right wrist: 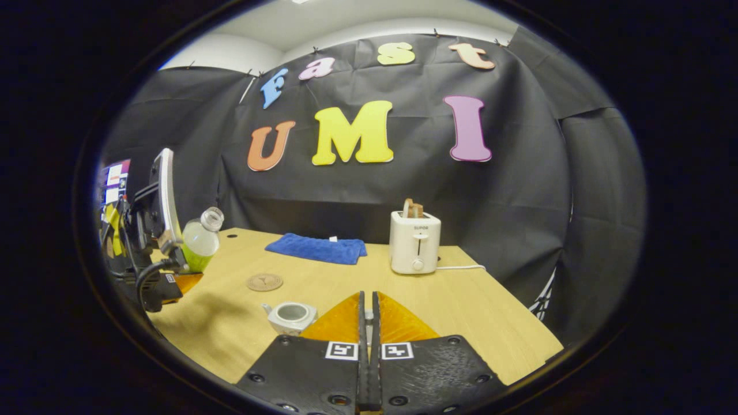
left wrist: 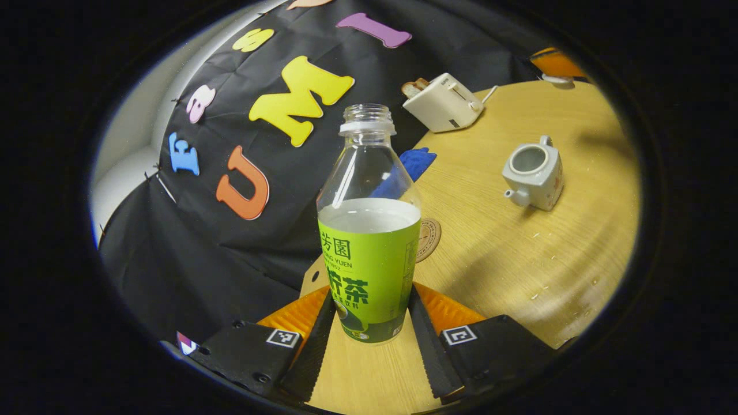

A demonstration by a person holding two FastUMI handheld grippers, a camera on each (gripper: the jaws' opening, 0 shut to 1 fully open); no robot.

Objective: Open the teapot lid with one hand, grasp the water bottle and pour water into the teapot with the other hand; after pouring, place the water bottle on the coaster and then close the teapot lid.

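Green-labelled and uncapped, the water bottle (left wrist: 369,230) sits between the two fingers of the left tongs (left wrist: 369,323), which press on its lower sides and hold it above the pale wooden desk (left wrist: 519,259); water fills it to about the top edge of the label. In the left gripper view the white teapot (left wrist: 533,173) stands well apart on the desk with its top open and its inside showing, spout turned toward the round coaster (left wrist: 428,237), which lies just behind the bottle, partly hidden by it. Farther back are a blue cloth (left wrist: 415,164) and a white toaster (left wrist: 444,102) with bread in its slot. In the right gripper view the right tongs (right wrist: 368,323) are closed almost completely, with only a thin slit between the fingers; a small pale thing shows in that slit, too small to tell what it is or whether it is gripped. Just left of these fingers the teapot (right wrist: 290,316) stands lidless on the desk (right wrist: 473,311). The coaster (right wrist: 264,282) lies near it, the blue cloth (right wrist: 317,249) and toaster (right wrist: 414,242) stand at the far edge, and at the left the other tongs (right wrist: 173,253) carry the bottle (right wrist: 202,239) tilted, neck to the right.
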